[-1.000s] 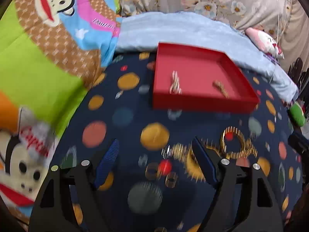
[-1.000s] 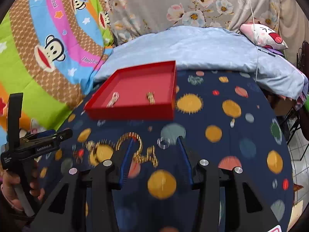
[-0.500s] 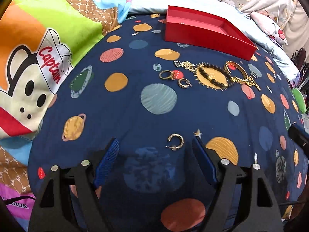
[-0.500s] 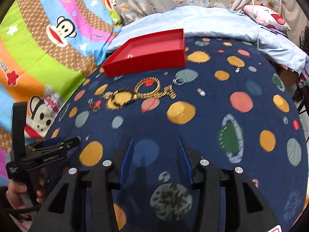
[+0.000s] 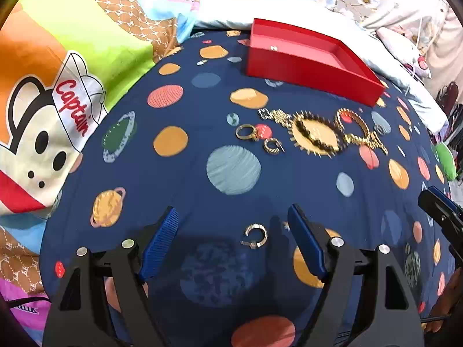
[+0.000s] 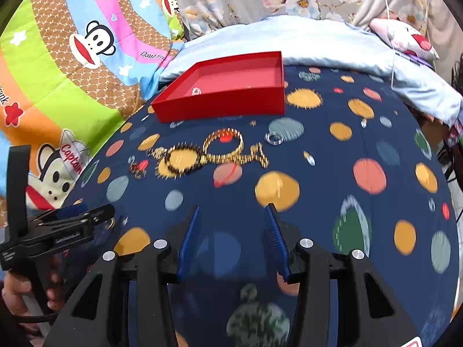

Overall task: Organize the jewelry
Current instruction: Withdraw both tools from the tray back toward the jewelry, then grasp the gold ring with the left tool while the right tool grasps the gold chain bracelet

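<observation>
Left gripper point(image 5: 233, 222): jaws wide apart with nothing clamped, tilted down over the navy planet-print cloth point(image 5: 185, 179).
Hoop earring point(image 5: 255, 236): lies on the cloth between the left jaws, nearer the right-hand one, touching neither.
Right gripper point(image 6: 233, 217): jaws partly apart and empty, over bare cloth.
Hand point(image 6: 17, 292): seen from the right wrist camera at lower left, wrapped round the left tool's handle.
Two more hoops point(image 5: 259, 137): side by side farther up the cloth, well apart from the near one.
Gold chains point(image 5: 351, 128): coiled in loops just right of those hoops, in front of the tray; a dark beaded loop point(image 5: 315, 134) lies among them.
Clear ring point(image 6: 273, 138): on the cloth just right of the chains.
Red tray point(image 6: 222, 105): at the far side of the cloth; something small and pale lies inside, too blurred to name.
Cartoon-monkey quilt point(image 5: 58, 92): bunched along the left.
Pale blue bedding point(image 6: 332, 46): behind the tray.
</observation>
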A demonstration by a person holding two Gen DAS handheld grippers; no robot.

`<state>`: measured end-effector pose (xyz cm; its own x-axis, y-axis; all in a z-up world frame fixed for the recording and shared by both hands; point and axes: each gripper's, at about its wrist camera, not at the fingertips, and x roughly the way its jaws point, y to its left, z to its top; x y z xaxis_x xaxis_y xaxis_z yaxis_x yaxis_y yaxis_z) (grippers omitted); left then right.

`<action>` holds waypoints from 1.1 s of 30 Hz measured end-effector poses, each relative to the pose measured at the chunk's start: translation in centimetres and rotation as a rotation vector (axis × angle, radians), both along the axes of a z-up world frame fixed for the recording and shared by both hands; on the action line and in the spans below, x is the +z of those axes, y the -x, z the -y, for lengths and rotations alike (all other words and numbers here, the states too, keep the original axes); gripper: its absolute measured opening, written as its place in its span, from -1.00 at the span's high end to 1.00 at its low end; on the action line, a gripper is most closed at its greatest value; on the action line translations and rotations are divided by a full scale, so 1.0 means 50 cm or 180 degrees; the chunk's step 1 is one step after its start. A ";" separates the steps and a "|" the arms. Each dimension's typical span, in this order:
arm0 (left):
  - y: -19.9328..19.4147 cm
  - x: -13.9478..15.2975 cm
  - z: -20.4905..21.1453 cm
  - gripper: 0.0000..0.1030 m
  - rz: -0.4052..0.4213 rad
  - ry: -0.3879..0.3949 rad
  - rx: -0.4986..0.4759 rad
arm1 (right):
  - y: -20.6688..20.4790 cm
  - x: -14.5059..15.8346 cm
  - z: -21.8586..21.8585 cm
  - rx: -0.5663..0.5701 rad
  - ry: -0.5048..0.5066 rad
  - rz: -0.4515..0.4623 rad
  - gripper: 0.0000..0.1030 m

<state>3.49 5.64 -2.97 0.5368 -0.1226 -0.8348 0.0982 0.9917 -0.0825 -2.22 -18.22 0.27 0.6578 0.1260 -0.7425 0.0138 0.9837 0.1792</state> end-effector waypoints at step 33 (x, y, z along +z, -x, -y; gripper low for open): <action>-0.149 -0.023 0.011 -0.11 -0.0054 0.0037 0.0036 | -0.261 -0.075 -0.015 0.0065 0.0143 -0.0223 1.00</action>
<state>10.96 5.07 -4.09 0.5238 -0.1263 -0.8424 0.0855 0.9917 -0.0955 10.84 -17.45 -3.49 0.6016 0.1044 -0.7919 0.0046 0.9910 0.1341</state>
